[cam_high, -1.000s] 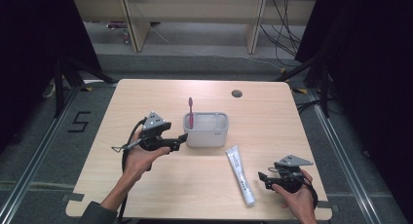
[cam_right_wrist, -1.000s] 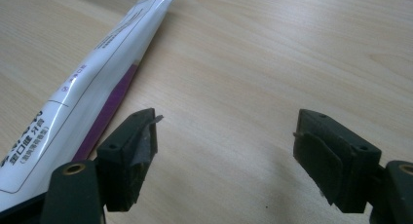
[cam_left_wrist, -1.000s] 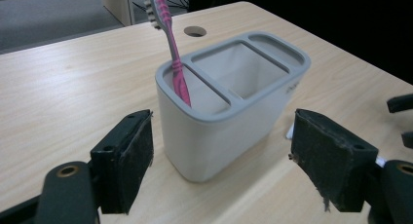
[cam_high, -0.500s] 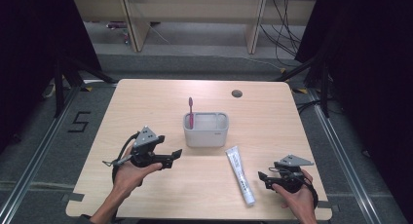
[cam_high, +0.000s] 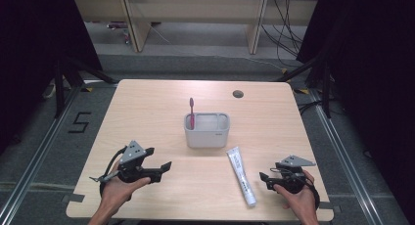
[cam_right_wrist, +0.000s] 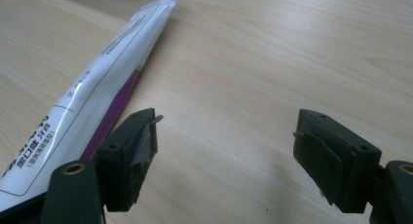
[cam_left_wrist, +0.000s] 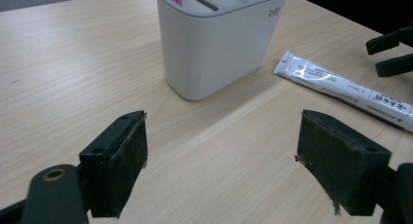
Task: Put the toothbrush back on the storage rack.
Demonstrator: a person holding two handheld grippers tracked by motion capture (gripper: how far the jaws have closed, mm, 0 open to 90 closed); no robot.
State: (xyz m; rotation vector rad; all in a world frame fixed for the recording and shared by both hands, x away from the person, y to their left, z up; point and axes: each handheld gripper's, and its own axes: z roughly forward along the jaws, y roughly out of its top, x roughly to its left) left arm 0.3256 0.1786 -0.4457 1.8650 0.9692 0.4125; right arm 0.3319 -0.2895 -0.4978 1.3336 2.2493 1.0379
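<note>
On the pale wooden worktop (cam_high: 147, 112), a white toothpaste tube (cam_high: 242, 176) lay flat just in front of a grey holder (cam_high: 206, 130), toward the holder's right corner. The tube's long axis ran away from the person and slightly leftward: its flat crimped end pointed toward the holder and stopped close to it without touching, while its other end pointed back toward the worktop's near edge. Which end carried the cap was hard to tell from above, though the near end looked the likelier. A pink toothbrush (cam_high: 192, 112) stood upright in the holder's left compartment.

The right tongs (cam_high: 266, 178) sat low over the worktop just right of the tube's near end, held in the right hand (cam_high: 296, 198). In the right gripper view the jaws stood wide apart with bare wood between them, and the tube (cam_right_wrist: 97, 92) ran alongside the outer face of the left jaw, gripped by neither.

The left tongs (cam_high: 165, 168), held in the left hand (cam_high: 115, 191), hung over the worktop's near left part, well apart from the tube and aimed to the right. Its jaws had just been opening and stood spread wide on nothing; in the left gripper view the holder (cam_left_wrist: 219, 39) and the tube (cam_left_wrist: 341, 87) lay beyond them.
</note>
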